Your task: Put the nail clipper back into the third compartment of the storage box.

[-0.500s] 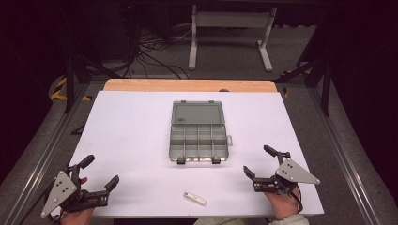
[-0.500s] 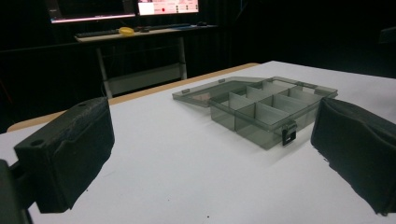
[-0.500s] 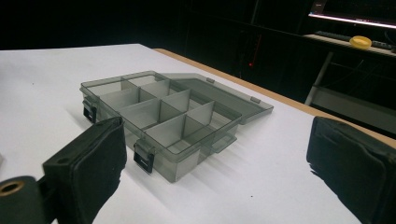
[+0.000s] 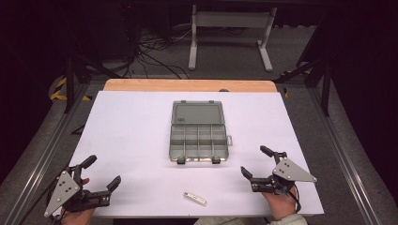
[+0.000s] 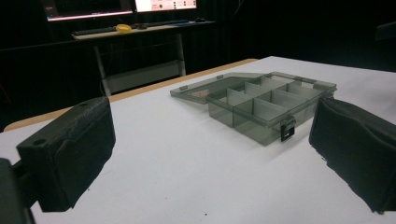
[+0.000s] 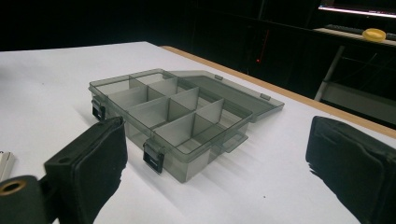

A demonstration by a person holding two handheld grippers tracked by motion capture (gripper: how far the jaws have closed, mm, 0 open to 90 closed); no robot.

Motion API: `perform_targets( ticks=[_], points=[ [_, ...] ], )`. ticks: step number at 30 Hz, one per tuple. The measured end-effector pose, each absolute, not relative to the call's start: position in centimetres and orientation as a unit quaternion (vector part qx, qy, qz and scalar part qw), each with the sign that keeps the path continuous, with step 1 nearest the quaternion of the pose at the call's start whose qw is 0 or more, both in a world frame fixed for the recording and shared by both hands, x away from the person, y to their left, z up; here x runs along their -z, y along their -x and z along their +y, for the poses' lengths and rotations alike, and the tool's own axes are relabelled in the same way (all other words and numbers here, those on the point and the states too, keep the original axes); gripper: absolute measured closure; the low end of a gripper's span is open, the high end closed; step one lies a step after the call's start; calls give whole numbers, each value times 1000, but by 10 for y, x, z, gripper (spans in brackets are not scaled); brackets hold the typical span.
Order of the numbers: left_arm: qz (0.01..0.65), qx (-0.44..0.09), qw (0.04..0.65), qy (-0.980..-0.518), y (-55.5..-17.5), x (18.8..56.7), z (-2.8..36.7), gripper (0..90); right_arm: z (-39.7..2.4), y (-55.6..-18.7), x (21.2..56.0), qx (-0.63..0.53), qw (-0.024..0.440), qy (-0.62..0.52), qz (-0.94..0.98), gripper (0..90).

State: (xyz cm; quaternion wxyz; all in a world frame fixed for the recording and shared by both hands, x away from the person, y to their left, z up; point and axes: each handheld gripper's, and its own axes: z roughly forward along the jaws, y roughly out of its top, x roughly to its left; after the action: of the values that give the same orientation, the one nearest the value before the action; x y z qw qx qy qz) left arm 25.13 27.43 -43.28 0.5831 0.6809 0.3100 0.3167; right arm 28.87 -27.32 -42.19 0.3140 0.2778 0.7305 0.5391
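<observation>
A grey see-through compartment box (image 4: 198, 140) lies open in the middle of the white table (image 4: 131, 136), its lid (image 4: 197, 113) folded flat toward the far side. Its several compartments look empty. A small white stick-like object (image 4: 195, 198) lies near the front edge, between my hands. My left gripper (image 4: 104, 169) rests at the front left, open and holding nothing. My right gripper (image 4: 254, 160) stands open at the front right, just right of the box's near corner. The left gripper view shows the box (image 5: 261, 100) ahead to the right, and the right gripper view shows it (image 6: 173, 112) ahead to the left.
A wooden strip (image 4: 187, 85) runs along the table's far edge. Beyond it, a metal stand (image 4: 230, 33) and cables (image 4: 150, 51) lie on the floor. Metal rails (image 4: 347, 159) flank the table. A desk with a yellow object (image 6: 373, 33) stands in the dark background.
</observation>
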Motion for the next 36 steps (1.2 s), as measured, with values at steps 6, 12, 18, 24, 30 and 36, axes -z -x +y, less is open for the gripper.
perform_targets(
  ticks=[6, 12, 18, 24, 30, 36],
  points=[
    [312, -313, 586, -679, -251, 433, 275, 14, -271, -289, 421, -536, 316, -273, 734, 63],
    [312, -313, 584, -681, -252, 434, 274, 12, -270, -291, 419, -543, 300, -272, 735, 64],
    [314, -312, 583, -682, -251, 434, 274, 12, -257, -294, 415, -546, 282, -265, 743, 71],
    [314, -310, 582, -683, -252, 434, 274, 12, -238, -302, 405, -551, 261, -260, 749, 80],
    [312, -309, 582, -684, -252, 434, 274, 12, -224, -308, 399, -554, 252, -250, 753, 80],
    [312, -310, 582, -684, -252, 434, 274, 12, -208, -313, 393, -559, 241, -237, 757, 80]
  ],
)
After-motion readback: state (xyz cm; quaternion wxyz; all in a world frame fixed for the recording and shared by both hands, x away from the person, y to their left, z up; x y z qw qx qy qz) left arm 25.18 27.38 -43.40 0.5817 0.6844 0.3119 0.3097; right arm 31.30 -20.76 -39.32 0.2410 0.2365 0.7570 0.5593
